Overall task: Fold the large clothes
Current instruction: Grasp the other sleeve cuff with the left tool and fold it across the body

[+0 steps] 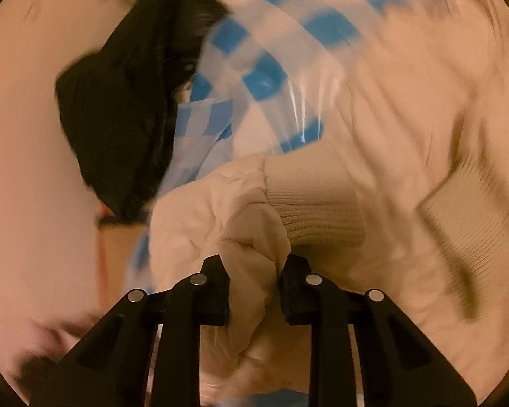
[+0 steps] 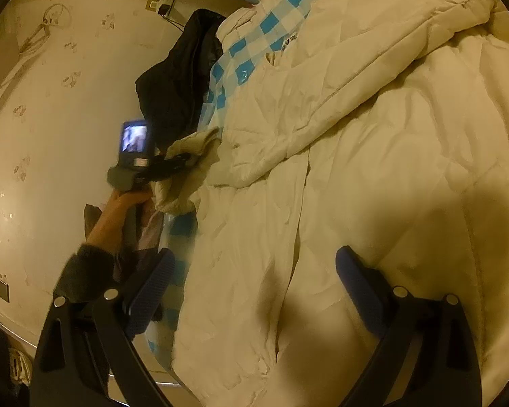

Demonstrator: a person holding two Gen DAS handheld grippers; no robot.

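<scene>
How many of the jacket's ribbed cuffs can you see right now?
1. The cuff is on the sleeve pinched in the left gripper, at the jacket's left edge. The other cuff may be hidden in the folds.

Warm, dim yellow light tints both your views. Left wrist view: heavy motion smear over the checked sheet point(image 1: 264, 78) and far fabric; only the near folds look sharp. Right wrist view: crisper, with a broad shadow on the near right of the cream jacket point(image 2: 373, 156), perhaps your own. Fisheye bends and darkens the edges.
</scene>
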